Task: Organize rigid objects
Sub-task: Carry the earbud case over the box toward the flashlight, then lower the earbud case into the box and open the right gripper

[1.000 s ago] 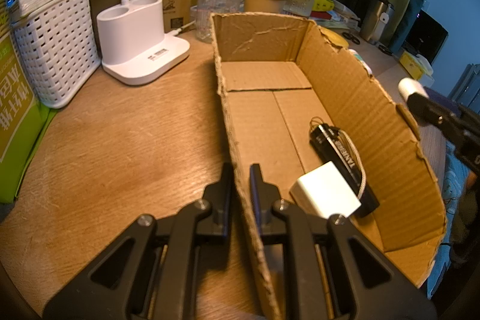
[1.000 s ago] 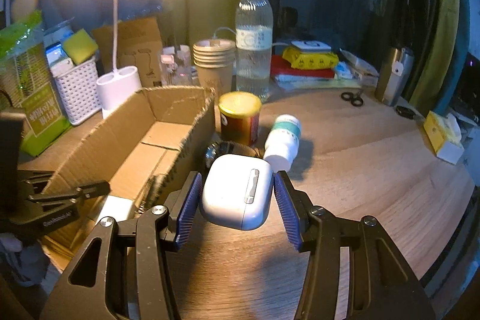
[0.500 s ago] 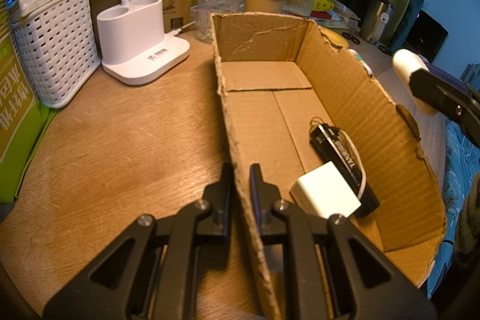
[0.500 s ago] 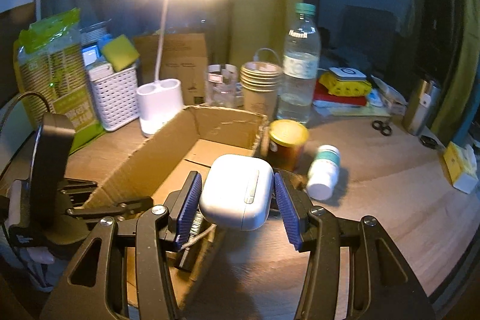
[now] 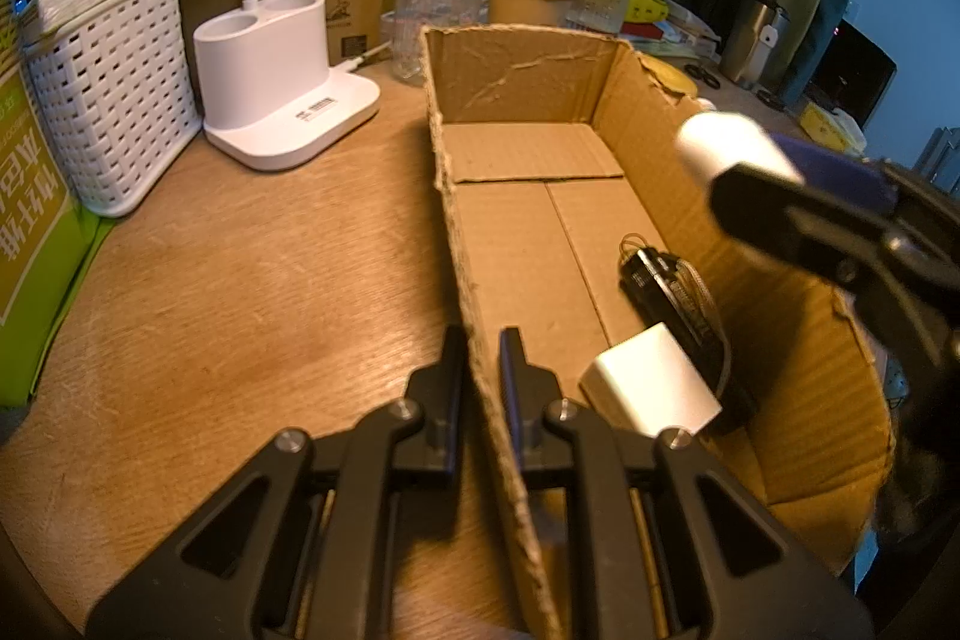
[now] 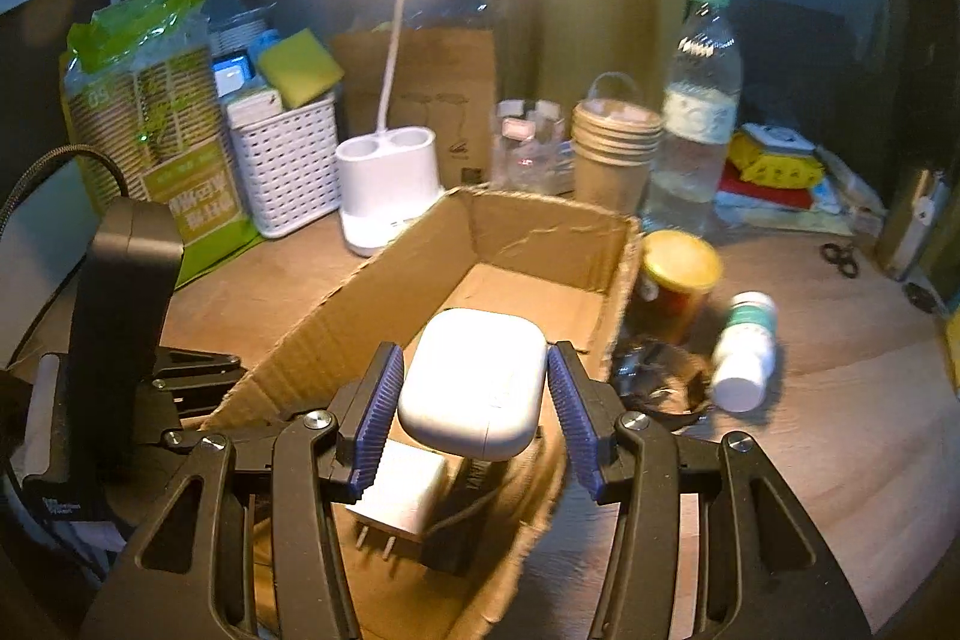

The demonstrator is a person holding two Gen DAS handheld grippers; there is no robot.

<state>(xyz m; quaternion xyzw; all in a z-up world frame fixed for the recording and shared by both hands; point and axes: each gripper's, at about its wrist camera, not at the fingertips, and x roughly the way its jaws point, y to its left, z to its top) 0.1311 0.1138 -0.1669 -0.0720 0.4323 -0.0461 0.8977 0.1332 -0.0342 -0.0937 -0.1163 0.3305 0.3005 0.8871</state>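
Right gripper (image 6: 474, 400) clamped on rounded white plastic earbud case (image 6: 474, 382), held above near end of open brown cardboard box (image 6: 540, 226). Left gripper (image 5: 480, 370) pinched shut on box's left wall. Inside box, at 6 o'clock from case: white square charger plug (image 6: 399, 496), black oblong gadget with cord (image 5: 672, 298).

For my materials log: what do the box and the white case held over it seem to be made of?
Box: corrugated cardboard, matte brown, with ragged torn edges showing the fluting. Case: probably hard plastic, smooth and slightly glossy, with rounded corners and a lid seam.
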